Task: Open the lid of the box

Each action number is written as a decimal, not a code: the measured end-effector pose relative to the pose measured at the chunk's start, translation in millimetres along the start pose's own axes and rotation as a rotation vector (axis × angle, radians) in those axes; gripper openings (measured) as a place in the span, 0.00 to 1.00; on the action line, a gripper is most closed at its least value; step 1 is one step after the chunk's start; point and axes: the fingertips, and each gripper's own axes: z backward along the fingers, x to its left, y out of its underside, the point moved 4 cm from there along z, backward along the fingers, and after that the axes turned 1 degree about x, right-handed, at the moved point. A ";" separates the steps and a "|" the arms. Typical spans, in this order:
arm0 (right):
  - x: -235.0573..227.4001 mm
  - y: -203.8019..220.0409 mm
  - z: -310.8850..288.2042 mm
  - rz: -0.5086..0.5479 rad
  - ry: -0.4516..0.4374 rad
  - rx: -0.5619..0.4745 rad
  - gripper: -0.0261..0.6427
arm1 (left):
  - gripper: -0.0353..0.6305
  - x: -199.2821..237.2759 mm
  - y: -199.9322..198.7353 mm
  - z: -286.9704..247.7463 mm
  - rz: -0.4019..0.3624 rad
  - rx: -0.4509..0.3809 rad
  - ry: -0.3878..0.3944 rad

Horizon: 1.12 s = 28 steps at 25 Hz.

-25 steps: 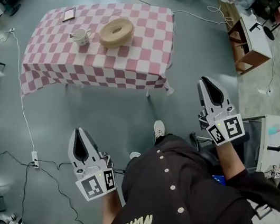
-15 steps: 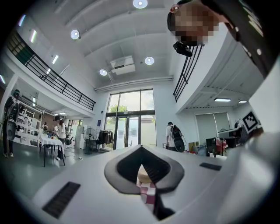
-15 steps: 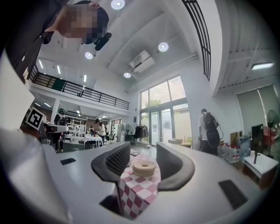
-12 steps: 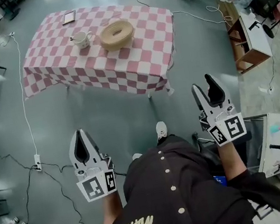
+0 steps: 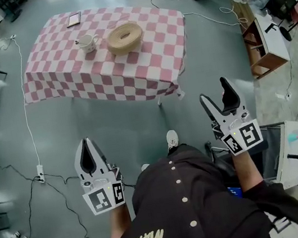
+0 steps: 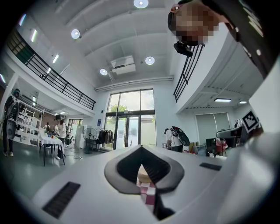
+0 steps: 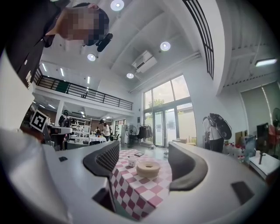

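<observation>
The round woven box [image 5: 124, 36] with its lid on sits on the pink checked table [image 5: 145, 65], far ahead of both grippers. My left gripper [image 5: 86, 142] hangs over the floor well short of the table, its jaws shut and empty. My right gripper [image 5: 214, 91] is also held over the floor, to the right of the table's near corner; its jaws are opening with nothing between them. In the right gripper view the box [image 7: 148, 168] shows far off between the spread jaws. In the left gripper view only a sliver of the box [image 6: 142, 175] shows through the shut jaws.
A white cup [image 5: 87, 41] stands left of the box and a dark flat tablet [image 5: 74, 18] lies at the table's far edge. Cables and a power strip [image 5: 38, 169] run over the floor at left. A wooden shelf unit [image 5: 262, 50] stands at right.
The right gripper's jaws have gone from shut to spread apart. The left gripper stays shut and has hardly moved.
</observation>
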 end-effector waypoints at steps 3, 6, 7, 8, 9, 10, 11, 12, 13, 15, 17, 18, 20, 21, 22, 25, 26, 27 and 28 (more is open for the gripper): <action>1.1 -0.2 0.5 0.003 -0.007 -0.002 0.57 | 0.07 -0.7 0.2 0.1 0.001 0.000 0.000; 2.9 -1.1 0.6 -0.006 -0.011 -0.010 0.61 | 0.07 -1.0 -1.0 -0.1 0.000 -0.005 0.005; 3.0 -1.2 0.2 -0.008 -0.013 -0.010 0.64 | 0.07 -1.4 -1.3 -0.3 0.000 -0.005 0.005; 2.9 -1.2 -0.3 -0.010 -0.015 -0.009 0.67 | 0.07 -1.8 -1.3 -0.4 -0.001 -0.004 0.005; 2.7 -1.1 -0.8 -0.009 -0.017 -0.008 0.69 | 0.07 -2.1 -1.3 -0.5 0.000 -0.002 0.004; 2.7 -1.2 -1.2 -0.006 -0.018 -0.007 0.70 | 0.07 -2.0 -1.1 -0.6 0.000 -0.001 0.003; 2.9 -1.5 -1.4 -0.004 -0.018 -0.008 0.71 | 0.07 -1.6 -1.0 -0.6 0.001 -0.001 0.002; 3.1 -1.9 -1.6 -0.002 -0.018 -0.010 0.71 | 0.07 -0.7 -0.8 -0.6 0.001 -0.001 0.001; 3.1 -2.3 -1.9 -0.001 -0.017 -0.012 0.71 | 0.07 0.1 -0.6 -0.7 0.002 -0.001 0.000; 2.3 -2.5 -2.9 0.002 -0.015 -0.013 0.70 | 0.07 1.1 0.2 -0.7 0.002 -0.001 -0.003; 0.4 -2.3 -4.5 0.003 -0.015 -0.010 0.71 | 0.07 1.2 1.6 -0.7 0.003 0.001 -0.008; -0.9 -2.4 -5.3 0.004 -0.014 -0.009 0.70 | 0.07 1.0 2.1 -1.1 0.005 0.002 -0.011; -3.3 -3.9 -6.4 0.006 -0.012 -0.008 0.70 | 0.07 0.1 1.9 -1.4 0.007 0.002 -0.012; -4.2 -4.8 -6.9 0.007 -0.011 -0.009 0.70 | 0.07 -0.3 1.5 -1.1 0.007 0.002 -0.013; -5.2 -5.5 -7.8 0.008 -0.010 -0.011 0.70 | 0.07 -0.4 1.3 -0.8 0.006 0.002 -0.014; -8.3 -5.4 -12.5 0.011 -0.011 -0.013 0.70 | 0.07 0.8 3.2 -1.6 0.004 0.007 -0.022; -9.5 -4.5 -14.5 0.012 -0.012 -0.013 0.70 | 0.07 1.3 4.0 -2.2 0.002 0.009 -0.025; -10.8 -3.5 -16.4 0.013 -0.014 -0.012 0.70 | 0.07 1.6 4.6 -2.9 0.000 0.011 -0.028; -12.4 -2.3 -18.0 0.012 -0.016 -0.011 0.70 | 0.07 1.6 4.8 -3.5 -0.002 0.012 -0.032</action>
